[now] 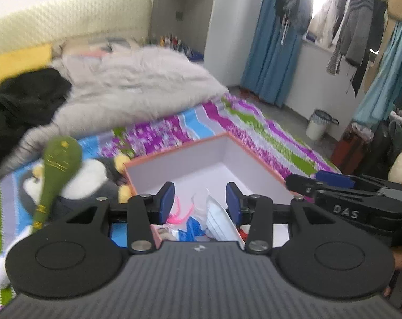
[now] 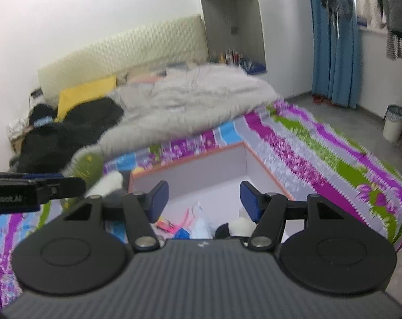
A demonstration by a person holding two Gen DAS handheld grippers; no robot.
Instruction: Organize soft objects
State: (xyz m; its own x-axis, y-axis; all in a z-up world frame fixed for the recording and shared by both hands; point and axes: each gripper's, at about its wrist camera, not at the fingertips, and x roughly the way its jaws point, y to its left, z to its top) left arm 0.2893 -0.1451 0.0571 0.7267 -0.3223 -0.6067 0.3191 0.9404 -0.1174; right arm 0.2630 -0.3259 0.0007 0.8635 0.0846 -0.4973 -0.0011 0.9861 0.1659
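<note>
Currently both empty: left tongs and right tongs, parted above open orange-rimmed box on bed. Penguin plush and green plush mallet outside, left of box. Risk: snagging box wall, tipping contents.

fluffy grey blanket, matt cardboard box

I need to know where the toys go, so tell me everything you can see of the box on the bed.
The box is open-topped, with orange edges and plain white inner walls that look like card. It sits upright on the striped bedspread, a penguin plush beside its left corner. Small mixed items, some pink, blue and white, lie inside. Neither claw touches it.
</note>
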